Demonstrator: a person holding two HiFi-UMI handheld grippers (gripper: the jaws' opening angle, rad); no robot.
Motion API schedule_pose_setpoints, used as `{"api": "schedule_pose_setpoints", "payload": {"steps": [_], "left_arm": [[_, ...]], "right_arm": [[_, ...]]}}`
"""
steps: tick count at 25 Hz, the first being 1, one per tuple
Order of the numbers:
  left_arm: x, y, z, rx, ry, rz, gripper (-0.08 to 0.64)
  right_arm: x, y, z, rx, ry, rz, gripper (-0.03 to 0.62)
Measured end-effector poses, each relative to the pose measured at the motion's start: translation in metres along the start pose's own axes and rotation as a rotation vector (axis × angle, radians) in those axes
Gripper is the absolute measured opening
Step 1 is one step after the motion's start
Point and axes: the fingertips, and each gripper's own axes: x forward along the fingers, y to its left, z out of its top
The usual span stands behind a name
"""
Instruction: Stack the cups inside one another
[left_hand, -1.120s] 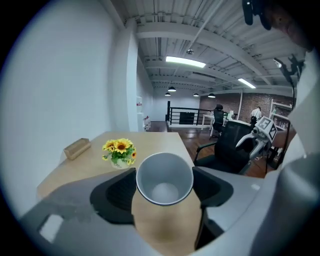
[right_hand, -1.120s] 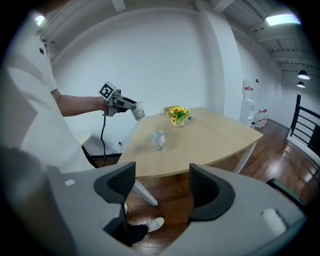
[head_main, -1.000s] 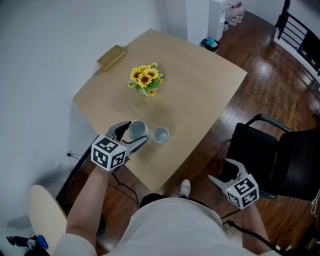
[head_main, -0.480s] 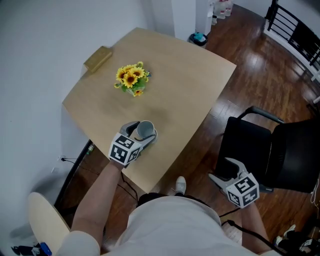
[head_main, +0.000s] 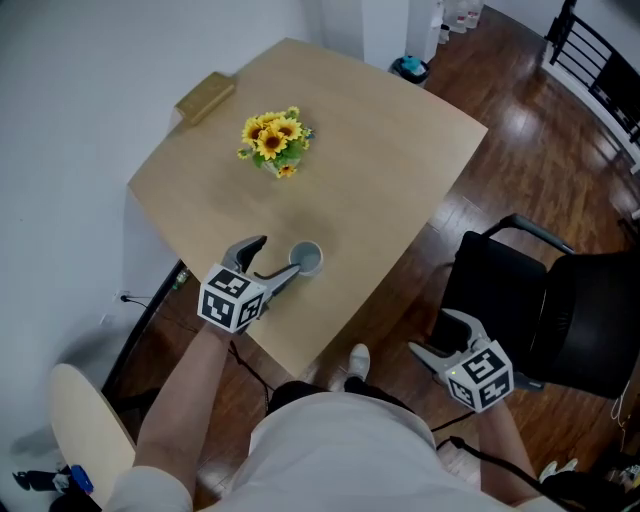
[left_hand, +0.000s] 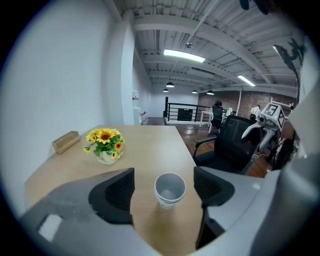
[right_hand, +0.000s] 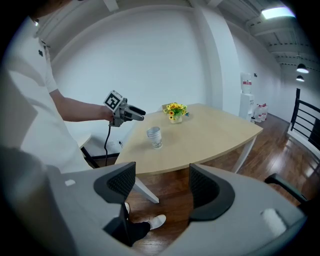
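Observation:
Two grey-white paper cups (head_main: 305, 258) stand upright as one stack, one inside the other, near the front edge of the light wooden table (head_main: 390, 140). My left gripper (head_main: 279, 255) is open just behind and left of the stack, touching nothing. In the left gripper view the stack (left_hand: 170, 188) stands a little beyond the two dark jaws, centred in the gap. My right gripper (head_main: 437, 334) hangs open and empty over the floor, right of the table. From its own view the stack (right_hand: 154, 137) is small and far, with the left gripper (right_hand: 134, 114) beside it.
A small pot of sunflowers (head_main: 272, 141) stands mid-table, and a wooden block (head_main: 204, 95) lies at the far left corner. A black office chair (head_main: 545, 305) stands on the dark wood floor close to my right gripper. The table's front edge runs just below the cups.
A second ago my left gripper held one cup beside another. It carried that cup over the other, let go and drew back. One stack now stands there. The right gripper barely moved.

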Motion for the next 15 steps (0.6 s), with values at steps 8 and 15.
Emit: {"api": "schedule_pose_setpoints", "payload": {"steps": [8, 15], "left_arm": [[-0.105, 0.025, -0.032, -0.120, -0.068, 0.124, 0.390], [-0.208, 0.062, -0.093, -0.265, -0.094, 0.266, 0.390]], "right_arm": [[0.043, 0.024, 0.030, -0.077, 0.013, 0.096, 0.330], [0.081, 0.066, 0.058, -0.138, 0.025, 0.143, 0.330]]}}
